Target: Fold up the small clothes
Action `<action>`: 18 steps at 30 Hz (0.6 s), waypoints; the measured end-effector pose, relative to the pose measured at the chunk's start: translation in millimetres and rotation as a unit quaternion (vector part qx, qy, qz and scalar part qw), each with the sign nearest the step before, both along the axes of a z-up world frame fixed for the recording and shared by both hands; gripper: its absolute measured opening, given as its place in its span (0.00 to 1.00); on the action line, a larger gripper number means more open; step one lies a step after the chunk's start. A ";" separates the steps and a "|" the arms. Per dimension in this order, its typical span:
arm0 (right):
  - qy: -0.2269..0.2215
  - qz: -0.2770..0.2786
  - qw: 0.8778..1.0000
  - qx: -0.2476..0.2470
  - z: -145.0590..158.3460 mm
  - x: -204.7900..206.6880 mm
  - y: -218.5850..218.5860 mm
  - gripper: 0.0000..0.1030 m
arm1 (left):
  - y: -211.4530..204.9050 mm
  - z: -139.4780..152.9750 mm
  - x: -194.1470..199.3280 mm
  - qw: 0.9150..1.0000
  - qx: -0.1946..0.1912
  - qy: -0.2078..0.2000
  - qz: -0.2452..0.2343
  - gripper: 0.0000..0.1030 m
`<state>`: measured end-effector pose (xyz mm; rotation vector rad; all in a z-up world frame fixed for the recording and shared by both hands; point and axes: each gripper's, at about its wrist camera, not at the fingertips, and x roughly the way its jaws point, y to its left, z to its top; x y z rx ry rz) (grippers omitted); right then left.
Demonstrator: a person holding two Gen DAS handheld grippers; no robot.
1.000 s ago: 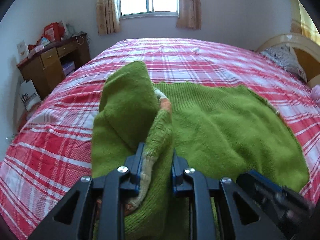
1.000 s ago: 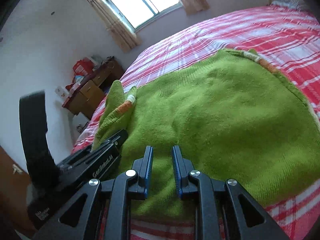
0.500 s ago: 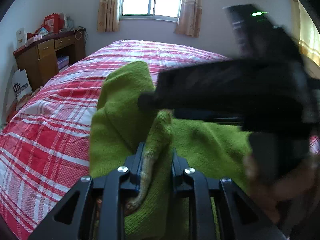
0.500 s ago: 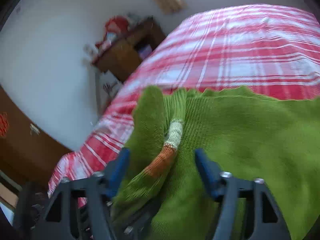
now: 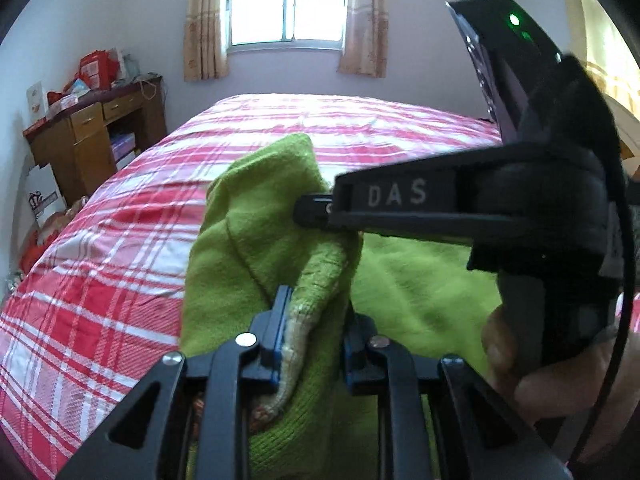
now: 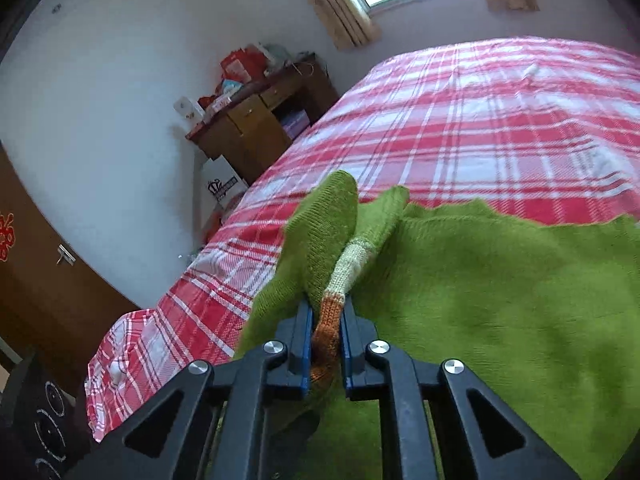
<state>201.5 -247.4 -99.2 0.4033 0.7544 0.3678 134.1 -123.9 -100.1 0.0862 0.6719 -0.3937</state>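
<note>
green sweater (image 6: 500, 300) spread on the plaid bed (image 6: 480, 120), its sleeve lifted at the bed's left edge, left gripper (image 5: 316, 320) clamped on the sleeve, right gripper (image 6: 326, 332) just closed on the orange cuff (image 6: 328, 320), crossing the left view, wooden desk (image 5: 92, 140) beyond the bed

The white letters "DAS" stand on the black side of the right claw (image 5: 316, 210). No other words can be read.

One green sweater (image 5: 420, 280), two hand-held grippers (image 5: 316, 320) (image 6: 326, 336), one bed (image 5: 120, 280).
</note>
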 end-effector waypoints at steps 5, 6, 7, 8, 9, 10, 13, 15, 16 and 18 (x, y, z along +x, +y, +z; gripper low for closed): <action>-0.004 -0.023 1.000 0.002 12.5 -18.9 -45.0 0.10 | -37.7 12.8 -14.8 0.999 -0.004 -0.002 -0.038 0.21; -0.004 -0.029 1.000 -0.002 14.1 -23.2 -54.1 0.10 | -42.4 13.0 -17.3 0.999 -0.003 -0.002 -0.044 0.21; -0.002 -0.035 0.999 -0.006 14.9 -26.9 -62.7 0.10 | -51.3 13.3 -20.4 0.999 -0.001 0.000 -0.050 0.21; 0.000 -0.040 0.999 -0.008 14.8 -30.7 -71.1 0.10 | -60.5 13.5 -23.5 0.998 0.002 0.001 -0.056 0.21; 0.003 -0.046 0.999 -0.011 14.2 -34.9 -80.5 0.10 | -68.6 13.3 -26.3 0.998 0.003 0.004 -0.063 0.21; 0.005 -0.052 0.999 -0.014 13.8 -40.0 -91.4 0.10 | -77.2 12.5 -29.0 0.997 0.004 0.008 -0.070 0.21; 0.012 -0.070 0.997 -0.014 8.7 -52.2 -120.4 0.10 | -102.3 10.3 -36.6 0.996 0.006 0.016 -0.089 0.21; 0.015 -0.084 0.996 -0.012 6.5 -61.1 -138.8 0.10 | -117.7 9.4 -42.1 0.995 0.012 0.017 -0.100 0.21; 0.015 -0.088 0.996 -0.012 5.5 -64.7 -144.4 0.10 | -125.7 9.0 -45.1 0.994 0.013 0.018 -0.105 0.21; 0.018 -0.099 0.995 -0.013 3.8 -71.3 -158.5 0.10 | -141.7 8.3 -49.0 0.993 0.016 0.022 -0.115 0.21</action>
